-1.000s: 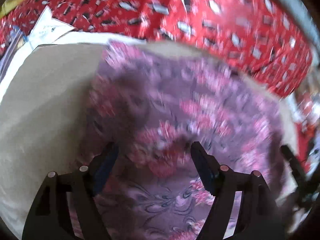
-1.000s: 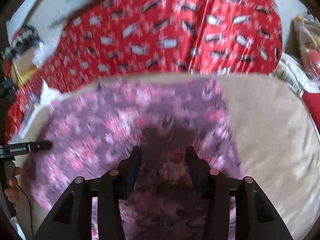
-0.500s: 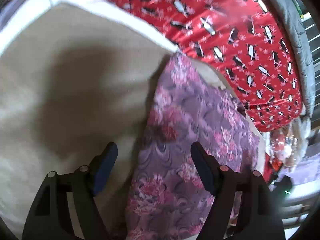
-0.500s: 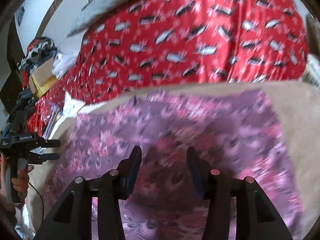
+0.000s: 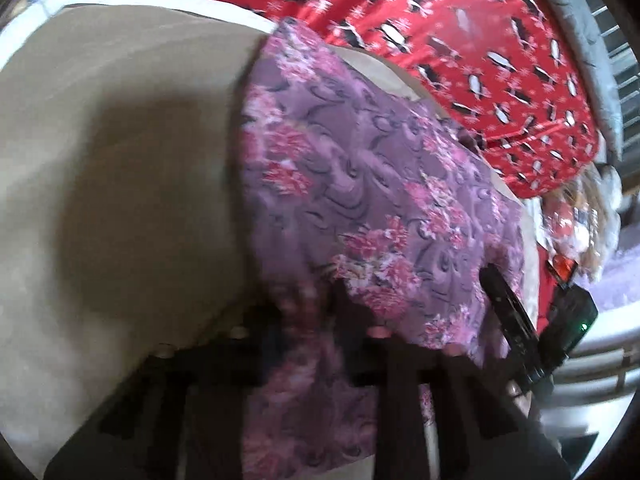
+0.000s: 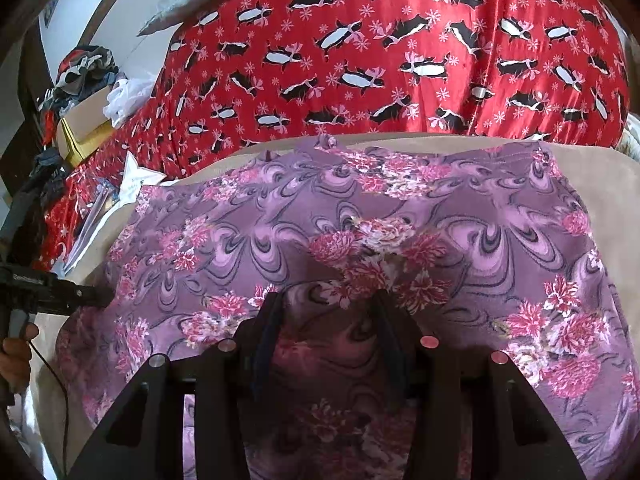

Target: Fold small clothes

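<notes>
Risk sits first at the left gripper (image 5: 308, 312): its jaws are closing on the edge of the purple floral garment (image 6: 360, 232) between them; thin fabric could slip out; right gripper (image 6: 326, 320), half open above the cloth, holds nothing.

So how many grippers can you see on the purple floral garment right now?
2. The left gripper is closing on the purple floral garment at its left edge; the right gripper sits open over its near edge. None looks hidden.
</notes>
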{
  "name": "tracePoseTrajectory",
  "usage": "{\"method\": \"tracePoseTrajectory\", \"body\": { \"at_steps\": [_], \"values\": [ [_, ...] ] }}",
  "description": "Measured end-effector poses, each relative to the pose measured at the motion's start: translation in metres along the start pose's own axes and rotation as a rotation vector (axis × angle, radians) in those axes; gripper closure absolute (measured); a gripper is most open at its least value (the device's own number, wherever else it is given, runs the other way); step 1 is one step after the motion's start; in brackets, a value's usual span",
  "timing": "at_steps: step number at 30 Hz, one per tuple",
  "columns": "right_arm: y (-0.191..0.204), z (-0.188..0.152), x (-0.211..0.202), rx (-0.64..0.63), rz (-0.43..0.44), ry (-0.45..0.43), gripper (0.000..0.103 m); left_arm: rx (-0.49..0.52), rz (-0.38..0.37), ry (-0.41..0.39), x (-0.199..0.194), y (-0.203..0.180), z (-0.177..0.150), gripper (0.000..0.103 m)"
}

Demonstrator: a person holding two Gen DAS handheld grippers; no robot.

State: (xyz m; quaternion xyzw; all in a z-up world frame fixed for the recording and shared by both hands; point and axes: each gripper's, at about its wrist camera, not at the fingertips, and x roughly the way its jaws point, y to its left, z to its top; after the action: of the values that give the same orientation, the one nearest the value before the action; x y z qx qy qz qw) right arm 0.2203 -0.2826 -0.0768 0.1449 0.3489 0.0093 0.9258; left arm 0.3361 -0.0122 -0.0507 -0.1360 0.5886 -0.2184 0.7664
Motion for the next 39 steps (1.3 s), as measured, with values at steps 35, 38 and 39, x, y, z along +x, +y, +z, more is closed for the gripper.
{"method": "tracePoseTrajectory", "body": {
  "at_steps": [35,38,39],
  "values": [
    [-0.099,-0.002,-0.072,0.187,0.048,-0.048,0.059,0.183,-0.162,-0.013,-0.013,-0.252,-0.017,0.096],
    [-0.113,-0.01,-0.072,0.201,0.072,-0.041,0.07,0.219,-0.161,0.031,0.008,-0.276,-0.025,0.096],
    [-0.119,-0.013,-0.073,0.212,0.078,-0.041,0.071,0.232,-0.153,0.05,0.019,-0.284,-0.028,0.096]
  ]
}}
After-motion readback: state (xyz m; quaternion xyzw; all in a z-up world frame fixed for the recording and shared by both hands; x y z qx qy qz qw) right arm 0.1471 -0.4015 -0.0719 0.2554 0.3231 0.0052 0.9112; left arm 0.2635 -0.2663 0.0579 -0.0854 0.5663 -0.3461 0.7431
